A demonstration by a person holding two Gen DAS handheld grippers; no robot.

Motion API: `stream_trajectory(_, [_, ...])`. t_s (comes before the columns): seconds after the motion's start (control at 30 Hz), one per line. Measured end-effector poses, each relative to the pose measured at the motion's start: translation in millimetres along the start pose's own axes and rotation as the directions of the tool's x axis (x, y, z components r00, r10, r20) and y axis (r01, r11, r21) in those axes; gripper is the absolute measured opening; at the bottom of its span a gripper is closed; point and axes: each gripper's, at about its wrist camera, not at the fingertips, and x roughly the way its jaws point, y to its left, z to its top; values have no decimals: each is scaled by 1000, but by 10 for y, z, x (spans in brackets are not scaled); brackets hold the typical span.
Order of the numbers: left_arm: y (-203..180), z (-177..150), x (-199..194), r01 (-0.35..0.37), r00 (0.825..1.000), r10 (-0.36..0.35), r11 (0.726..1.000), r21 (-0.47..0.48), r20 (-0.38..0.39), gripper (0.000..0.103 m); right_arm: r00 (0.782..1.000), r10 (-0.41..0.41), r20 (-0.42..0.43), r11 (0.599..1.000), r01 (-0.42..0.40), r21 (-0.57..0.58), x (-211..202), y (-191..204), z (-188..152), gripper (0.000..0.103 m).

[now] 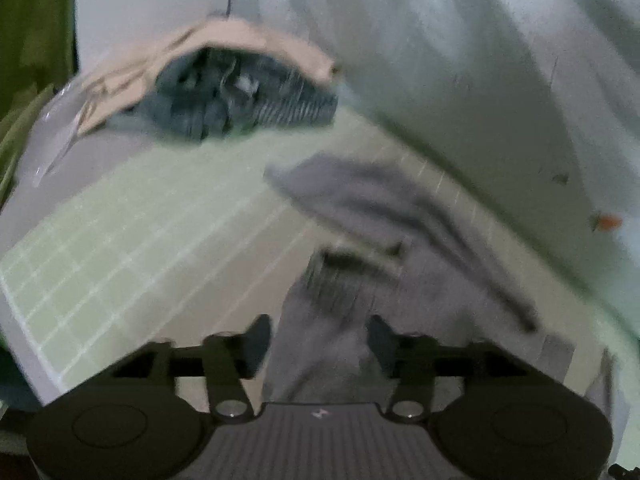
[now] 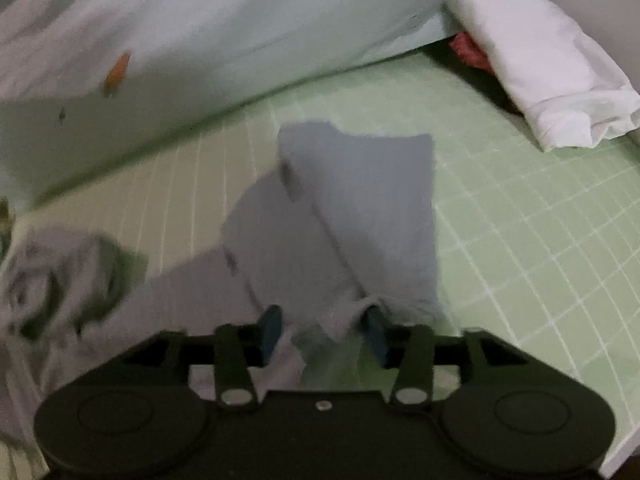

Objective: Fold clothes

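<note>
Both grippers open over the grey garment, mid-fold on the green mat

The left gripper (image 1: 318, 346) stands spread, grey garment (image 1: 360, 208) lying between and under its fingers but not pinched, as far as the blur lets me judge. Over on the other side, the right gripper (image 2: 324, 334) is spread too; a flap of the grey garment (image 2: 360, 200) drapes over the tip of one finger, the pads not pressing on it. The cloth lies bunched on the green mat (image 2: 520, 220), near the pale wall (image 2: 240, 40), well apart from the white bundle (image 2: 540, 68) and from the pile of clothes (image 1: 240, 92). This looks like a release between folds. Next up, I'd say: pick fresh edges, pinch both, and carry them across evenly.
</note>
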Motion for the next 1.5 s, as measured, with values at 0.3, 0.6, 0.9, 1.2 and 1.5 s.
stream_trajectory(0.3, [-52, 240, 666, -8, 990, 7, 1000, -10, -140, 75, 994, -108, 9, 973, 104, 204, 428, -236, 353, 85])
stream_trajectory(0.6, [-134, 196, 1128, 36, 970, -54, 996, -79, -236, 33, 971, -221, -89, 963, 232, 139, 831, -296, 405, 87])
stream_trajectory(0.9, [-698, 281, 1550, 94, 964, -96, 995, -23, -249, 11, 981, -193, -12, 977, 191, -98, 1149, 239, 753, 9])
stream_trajectory(1.2, [-1289, 1062, 2021, 146, 983, -144, 989, 11, -116, 8, 977, -183, 109, 977, 193, -86, 1478, 531, 1541, 6])
stream_trajectory(1.5, [-273, 1256, 997, -33, 992, 47, 993, -116, 115, 7, 898, -360, 251, 933, 346, 99, 399, -339, 1255, 6])
